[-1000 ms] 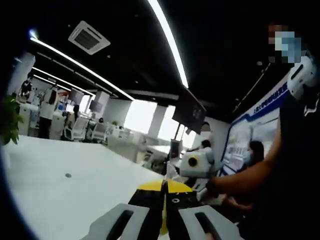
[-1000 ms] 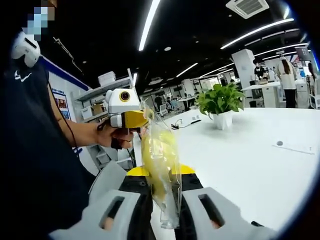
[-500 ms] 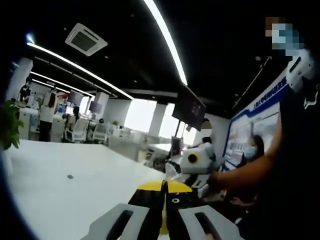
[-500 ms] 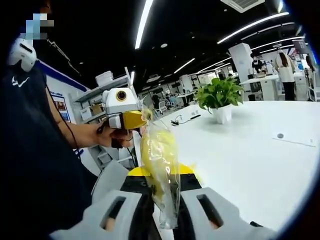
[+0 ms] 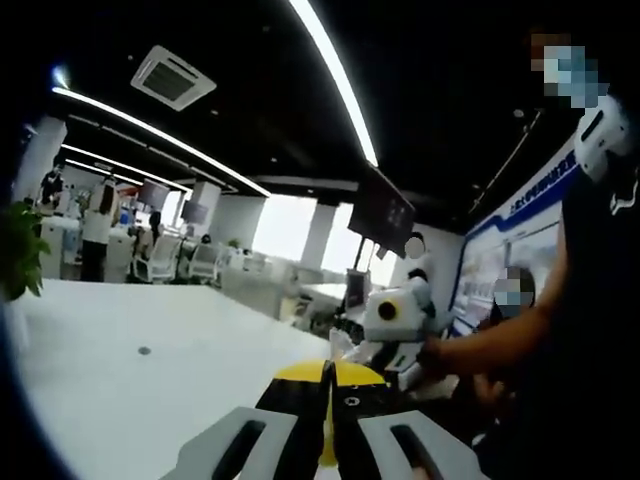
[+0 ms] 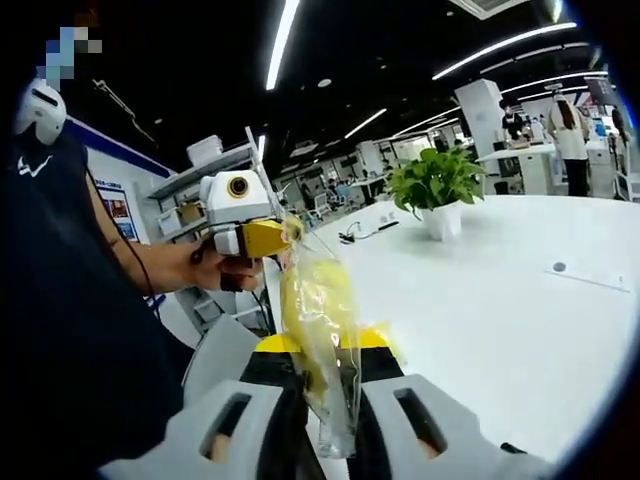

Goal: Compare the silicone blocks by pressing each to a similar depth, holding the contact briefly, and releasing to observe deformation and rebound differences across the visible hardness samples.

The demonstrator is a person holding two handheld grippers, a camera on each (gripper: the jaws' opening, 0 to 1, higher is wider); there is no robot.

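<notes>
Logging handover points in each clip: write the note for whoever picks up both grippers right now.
Right gripper: shut on a clear bag with something yellow inside, held up above the white table.
Left gripper: jaws together with a yellow sliver between them; in the right gripper view it pinches the bag's top end.
Potted plant stands far back on the table.
Done: the bag is lifted between both grippers.
Left: I cannot tell if the bag holds the silicone blocks; by the look of things, no pressing has begun.
</notes>
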